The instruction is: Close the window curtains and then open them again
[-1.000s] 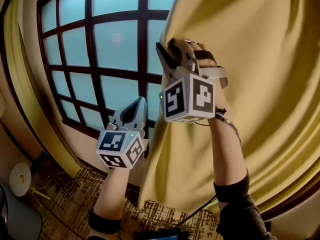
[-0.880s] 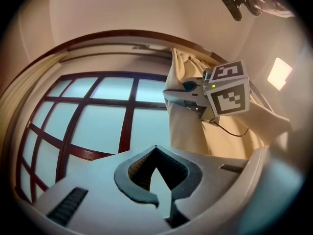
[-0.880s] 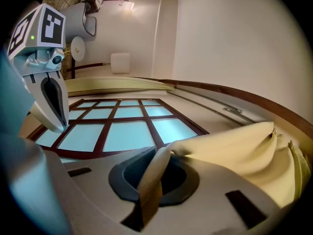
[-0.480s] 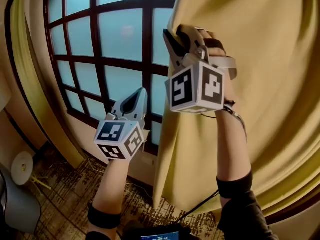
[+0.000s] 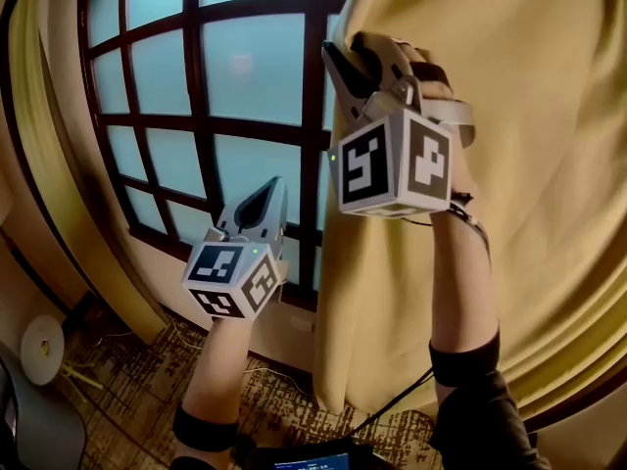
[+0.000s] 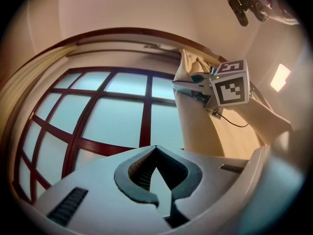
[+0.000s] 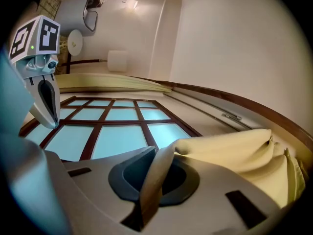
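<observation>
1. Where the right gripper (image 5: pixel 335 55) holds it, the free edge of the yellow curtain (image 5: pixel 529 164) drops straight down just below the gripper's tips. To the left of that edge the window (image 5: pixel 245 76) is uncovered, with pale glass crossed by dark red bars.
2. Open room lies on the left side of the right gripper. It spans several panes of bare window, as far as a second curtain (image 5: pixel 34 145) that is gathered against the wall at the far left, well apart from both grippers.
3. Right of the right gripper everything is cloth, with deep folds fanning away and down towards the patterned carpet (image 5: pixel 137 390).
4. The right gripper is clamped on the curtain. In the right gripper view a narrow fold of fabric passes between the dark pads (image 7: pixel 127 177), which are nearly together. The cloth bunches up just beyond the tips and to their right.
5. The left gripper (image 5: pixel 275 186) is below and to the left of the right one. It is in front of the glass, near a vertical bar, and clear of the curtain edge.
6. Its jaws are together at the tips with nothing between them. In the left gripper view only window shows through the small hollow between the pads.
7. The curtain is mustard yellow, heavy and matt. It covers the part of the window to the right of the right gripper, and its hem hangs close to the floor, below the person's right forearm.
8. Above the right gripper, the fabric rises to the dark arched frame (image 7: pixel 254 112) over the window.
</observation>
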Demonstrator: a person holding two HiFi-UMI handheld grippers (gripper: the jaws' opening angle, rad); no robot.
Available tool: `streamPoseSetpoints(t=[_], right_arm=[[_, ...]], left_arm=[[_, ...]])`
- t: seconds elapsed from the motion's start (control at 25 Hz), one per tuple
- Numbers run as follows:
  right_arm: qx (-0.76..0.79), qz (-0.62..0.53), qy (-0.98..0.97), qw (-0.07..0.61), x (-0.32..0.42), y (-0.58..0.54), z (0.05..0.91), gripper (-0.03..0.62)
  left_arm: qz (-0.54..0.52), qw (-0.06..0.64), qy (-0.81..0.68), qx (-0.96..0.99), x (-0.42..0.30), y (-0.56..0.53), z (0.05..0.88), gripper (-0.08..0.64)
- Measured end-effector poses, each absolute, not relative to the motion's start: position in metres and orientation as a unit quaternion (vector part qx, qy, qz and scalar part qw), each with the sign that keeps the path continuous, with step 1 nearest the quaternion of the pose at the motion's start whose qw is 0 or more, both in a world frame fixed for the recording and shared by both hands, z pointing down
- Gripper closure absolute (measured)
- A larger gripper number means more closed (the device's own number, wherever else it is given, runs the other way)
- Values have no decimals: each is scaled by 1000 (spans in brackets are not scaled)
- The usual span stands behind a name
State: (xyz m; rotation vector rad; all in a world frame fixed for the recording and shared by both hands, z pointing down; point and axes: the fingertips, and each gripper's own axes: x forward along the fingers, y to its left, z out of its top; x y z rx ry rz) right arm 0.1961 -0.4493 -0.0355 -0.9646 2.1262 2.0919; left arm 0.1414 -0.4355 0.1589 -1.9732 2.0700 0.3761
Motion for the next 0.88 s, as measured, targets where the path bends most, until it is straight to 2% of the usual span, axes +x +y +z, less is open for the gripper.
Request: streamPoseSetpoints(t=[0.88], right_arm=[[-254,690,677,-34,-30,-426,-32,556]], left_arm=[[157,113,711,-675,-49,-420,142,560]])
